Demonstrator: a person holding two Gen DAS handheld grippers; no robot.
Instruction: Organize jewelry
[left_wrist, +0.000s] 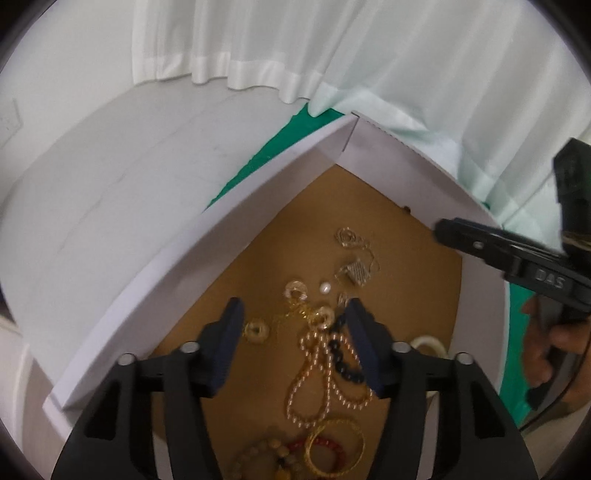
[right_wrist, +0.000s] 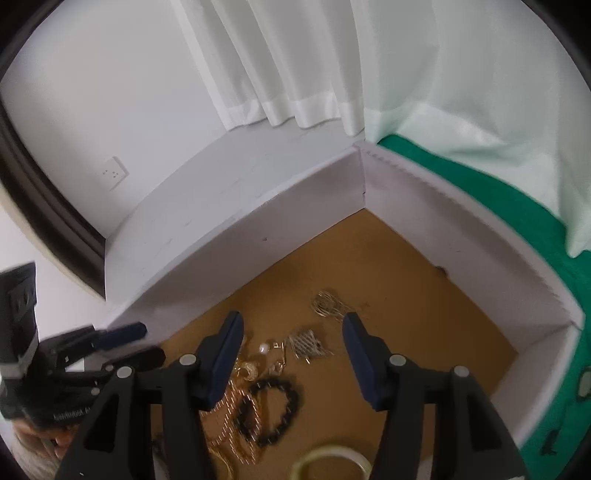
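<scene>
Below, my left gripper (left_wrist: 293, 325) and right gripper (right_wrist: 291, 341) both gape empty over tangled jewelry (left_wrist: 325, 369); white box walls (right_wrist: 443, 214) hem us, perhaps tightly.

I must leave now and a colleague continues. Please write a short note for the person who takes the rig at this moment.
Left gripper: open, holding nothing, over the jewelry pile.
Right gripper: open, holding nothing, above the same box.
All jewelry lies loose on the brown floor of the white-walled cardboard box: gold bead necklace, black bead bracelet, gold bangle, single white pearl, pale ring-shaped bangle.
Done: nothing sorted that I can see. Left: all of it.
</scene>
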